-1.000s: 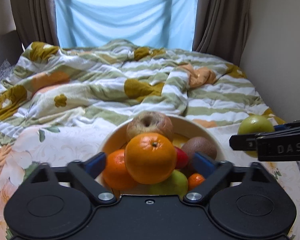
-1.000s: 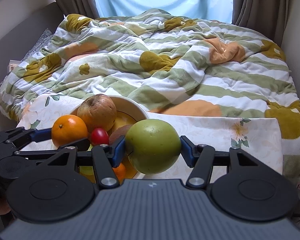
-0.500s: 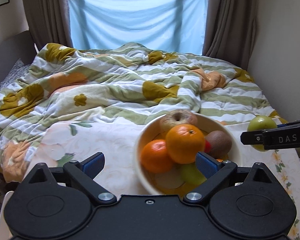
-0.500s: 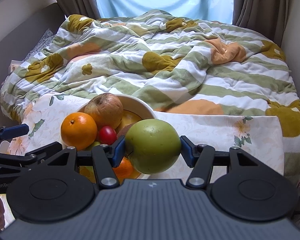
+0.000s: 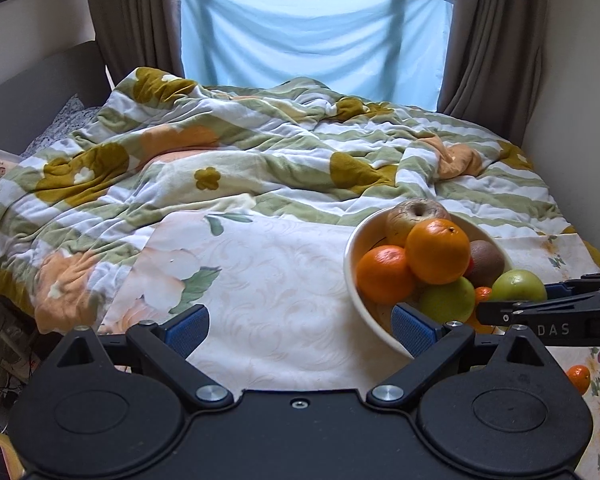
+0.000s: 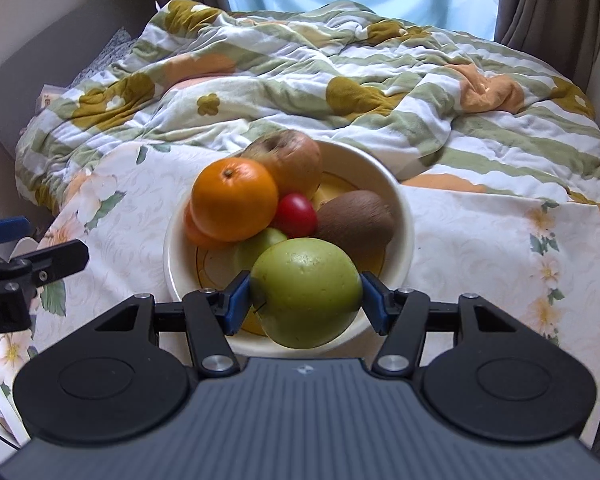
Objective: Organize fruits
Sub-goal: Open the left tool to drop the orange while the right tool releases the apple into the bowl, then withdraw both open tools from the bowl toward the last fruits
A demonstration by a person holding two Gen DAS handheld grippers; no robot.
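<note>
Both wrist cameras are looking down and forward toward the window: the left one is sitting left of the bowl (image 5: pixel 354 264), the right one close above it, both sharing bowl and bed (image 6: pixel 380 80).

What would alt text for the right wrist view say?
The right tool grips a green apple over the near rim of a cream bowl holding oranges, a kiwi and other fruit. The bowl sits on a floral cloth before a rumpled quilt.

The right gripper (image 6: pixel 306 296) points steeply downward, its pads pressed on a fruit. The left gripper (image 5: pixel 300 324) tilts down, jaws wide apart, empty.
</note>
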